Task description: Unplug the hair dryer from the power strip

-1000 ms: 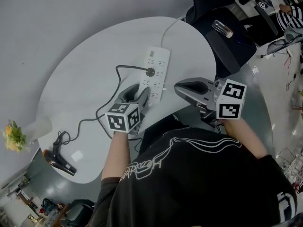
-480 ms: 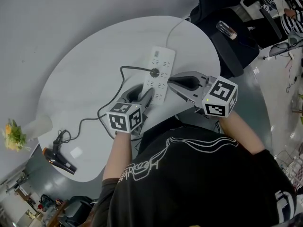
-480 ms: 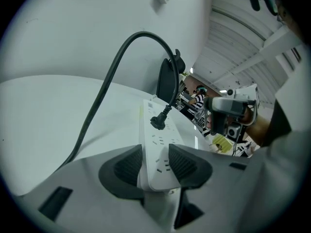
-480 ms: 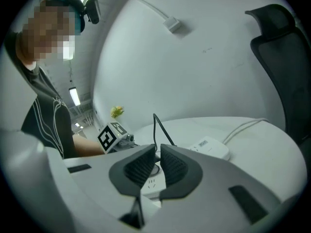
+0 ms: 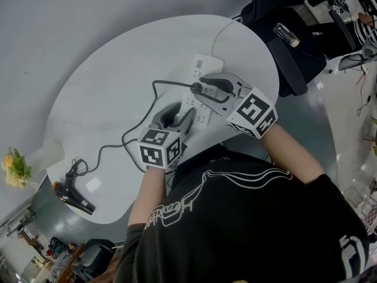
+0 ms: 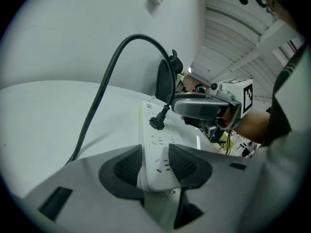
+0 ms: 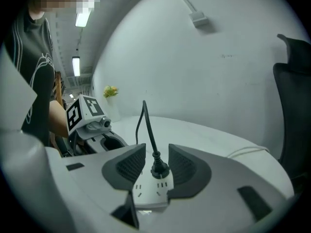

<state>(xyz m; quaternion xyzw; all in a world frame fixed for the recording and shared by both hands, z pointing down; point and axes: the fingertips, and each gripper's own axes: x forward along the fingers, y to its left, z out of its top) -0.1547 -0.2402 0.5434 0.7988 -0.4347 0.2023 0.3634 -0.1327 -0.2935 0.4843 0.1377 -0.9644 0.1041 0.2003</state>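
A white power strip lies on the round white table. My left gripper is shut on its near end, and the strip sits pressed between both pads. The black plug stands in a socket. My right gripper has just been opening. The plug now stands between its pads with a gap on each side. The black cord runs to the hair dryer at the table's near left edge.
A vase of yellow flowers stands at the left rim. A white card lies by the dryer. The strip's own white lead runs off the far edge. A dark chair stands at the right.
The right gripper has moved left and down onto the strip, rolled over, and opened around the plug. The left gripper has stayed put on the strip's end.
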